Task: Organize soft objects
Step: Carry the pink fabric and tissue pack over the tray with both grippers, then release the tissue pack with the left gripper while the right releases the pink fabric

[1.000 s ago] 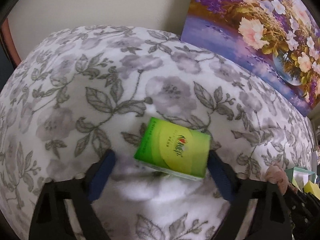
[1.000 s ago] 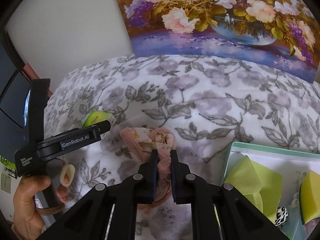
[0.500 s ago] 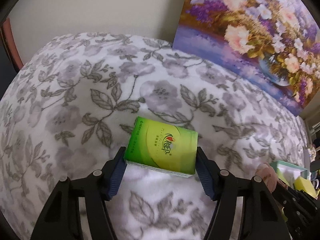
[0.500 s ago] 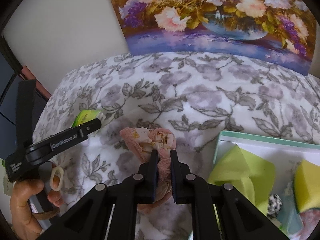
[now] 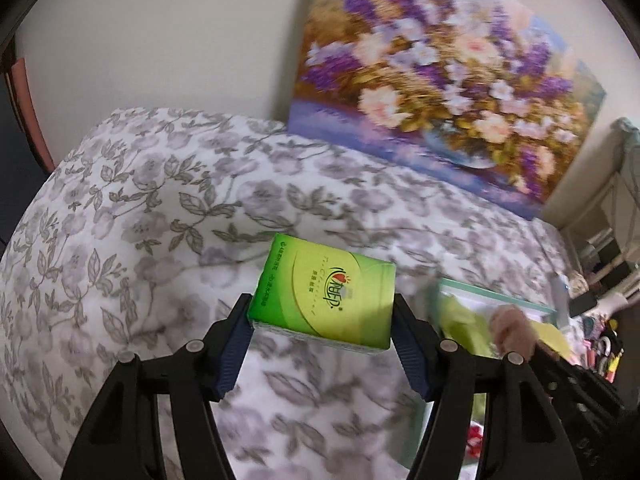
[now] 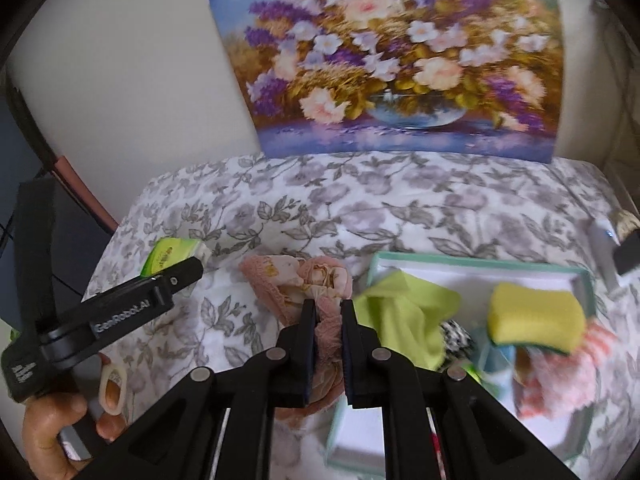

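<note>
Bedspread [image 5: 168, 216] in grey florals under a flower painting [image 5: 440, 80]; left tool [image 5: 322, 316] clamps tissue pack [image 5: 324, 292], right tool [image 6: 328, 312] pink cloth [image 6: 296, 280].

A home, probably a bedroom: a soft floral-print bedspread [image 6: 360, 200] in grey and white covers the surface, and a large unframed flower painting [image 6: 392, 60] leans against the plain pale wall [image 5: 160, 32] at the far side.

The pink cloth [image 6: 298, 286] partly hides between the right tongs [image 6: 328, 312].
</note>
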